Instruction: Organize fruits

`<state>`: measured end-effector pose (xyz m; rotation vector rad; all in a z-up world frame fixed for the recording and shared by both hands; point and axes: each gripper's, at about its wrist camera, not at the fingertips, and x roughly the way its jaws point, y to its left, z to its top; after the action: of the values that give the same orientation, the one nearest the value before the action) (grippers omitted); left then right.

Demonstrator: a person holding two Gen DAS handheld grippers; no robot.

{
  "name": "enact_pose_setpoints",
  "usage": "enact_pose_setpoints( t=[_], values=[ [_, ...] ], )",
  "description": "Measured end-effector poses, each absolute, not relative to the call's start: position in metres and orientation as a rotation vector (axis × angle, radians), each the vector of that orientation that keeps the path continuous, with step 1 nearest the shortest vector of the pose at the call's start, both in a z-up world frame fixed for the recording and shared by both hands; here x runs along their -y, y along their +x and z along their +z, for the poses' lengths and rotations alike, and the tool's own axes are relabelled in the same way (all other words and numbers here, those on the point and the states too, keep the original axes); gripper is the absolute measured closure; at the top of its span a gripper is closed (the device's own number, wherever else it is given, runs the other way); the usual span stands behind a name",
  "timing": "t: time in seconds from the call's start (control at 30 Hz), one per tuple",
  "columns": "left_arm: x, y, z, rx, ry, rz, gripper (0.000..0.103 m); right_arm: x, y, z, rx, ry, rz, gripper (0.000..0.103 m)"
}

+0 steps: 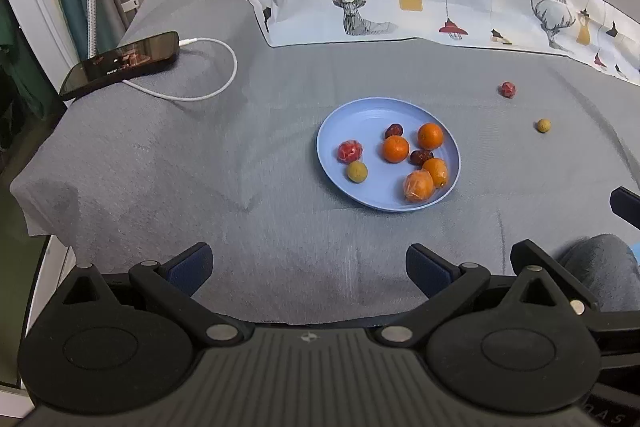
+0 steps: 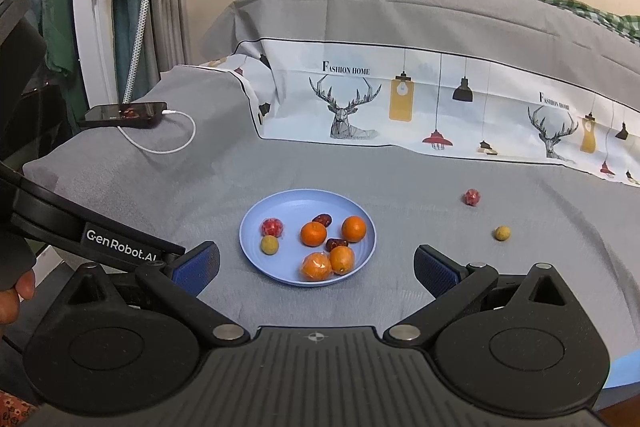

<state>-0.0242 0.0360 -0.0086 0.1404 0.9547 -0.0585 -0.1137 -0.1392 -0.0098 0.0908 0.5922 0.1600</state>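
Fruits are mostly gathered already, judging from how they lie. Left gripper (image 1: 308, 269) has its blue pads spread wide with nothing between them, hovering over bare grey sheet (image 1: 160, 167) short of the plate. Right gripper (image 2: 316, 267) is likewise spread apart and empty, its pads flanking the near rim of the blue plate (image 2: 292, 203). On that plate sit two oranges, two more wrapped in clear film, two dark red dates, a red wrapped fruit and a small yellow-green one. Still off the plate, well to its right on the sheet, lie a red wrapped fruit (image 2: 472, 197) and a yellow-green fruit (image 2: 501, 233); those two look like what remains, nearer the right gripper. A phone (image 1: 120, 63) charges at the far left
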Motion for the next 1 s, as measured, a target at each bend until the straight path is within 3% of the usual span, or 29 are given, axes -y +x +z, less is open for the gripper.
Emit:
enact_pose_setpoints(
  t=[0.6,1.0],
  values=[
    [-0.023,-0.002,-0.029,-1.031,0.179,-0.049,0.0,0.15,-0.091,-0.033,-0.68,0.171,0.159,0.001],
    [0.001,0.041,-0.05,-1.098,0.249,-0.033,0.0,0.201,-0.049,-0.081,-0.799,0.393,-0.01,0.001]
  ],
)
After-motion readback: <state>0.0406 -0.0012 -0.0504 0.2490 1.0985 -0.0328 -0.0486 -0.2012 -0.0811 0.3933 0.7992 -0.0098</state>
